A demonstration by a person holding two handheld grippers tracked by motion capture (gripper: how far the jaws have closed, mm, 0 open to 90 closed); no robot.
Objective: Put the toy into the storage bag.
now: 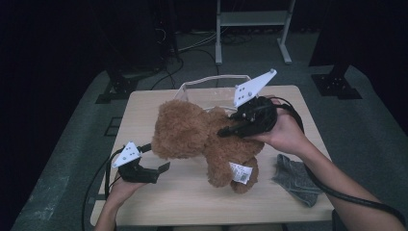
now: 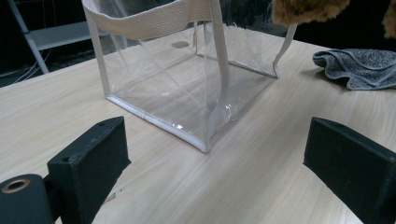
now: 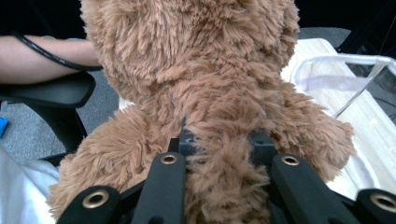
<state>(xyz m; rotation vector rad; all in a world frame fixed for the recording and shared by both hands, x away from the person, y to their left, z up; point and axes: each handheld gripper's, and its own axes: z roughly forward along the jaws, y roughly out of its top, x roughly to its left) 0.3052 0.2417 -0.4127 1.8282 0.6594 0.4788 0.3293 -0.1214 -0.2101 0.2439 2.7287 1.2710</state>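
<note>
Nearest the person, at the front-left corner of the tabletop (image 1: 183,197), the left gripper (image 1: 153,169) sits low over the wood with its 2 black jaws spread wide and nothing between them; the left gripper view shows bare tabletop in the gap. Toward the front-right edge lies a crumpled grey cloth (image 1: 294,177), flat on the wood and apart from everything else. Over the middle of the tabletop hangs the brown teddy bear (image 1: 192,132), lifted clear of the surface (its white tag dangles by one lower paw). The right gripper (image 1: 230,129) holds it from the right side: in the right gripper view both jaws are sunk into the plush of the bear's body, clamped on the fur, with the bear's head and arms spreading above them. The right hand (image 1: 284,132) carries that gripper above the right half of the tabletop. Farthest off, at the back edge behind the bear, stands a clear plastic bag (image 1: 211,91) with pale webbing handles, upright and open at the top.
</note>
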